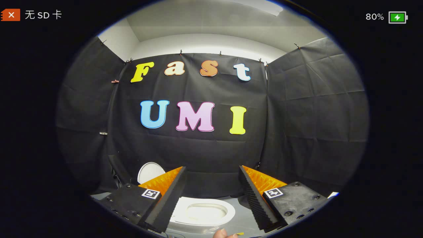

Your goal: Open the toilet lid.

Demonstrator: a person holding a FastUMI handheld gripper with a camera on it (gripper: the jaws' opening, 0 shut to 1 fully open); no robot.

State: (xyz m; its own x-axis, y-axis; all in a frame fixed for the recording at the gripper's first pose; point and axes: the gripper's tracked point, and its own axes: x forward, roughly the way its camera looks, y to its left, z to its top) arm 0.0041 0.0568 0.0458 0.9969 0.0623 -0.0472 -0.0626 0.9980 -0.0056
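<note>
Gripper (pixel 211 185) held level w/ fingers spread wide, gripping nothing; toilet bowl (pixel 204 213) sits between them, lid (pixel 150 172) raised at 10 o'clock, black wall (pixel 211 152) beyond.

- Your light comes from 12 o'clock, bright on the ceiling (pixel 205 19).
- The cloth (pixel 198 148) stays dim; fisheye bends edges; focus is sharp.
</note>
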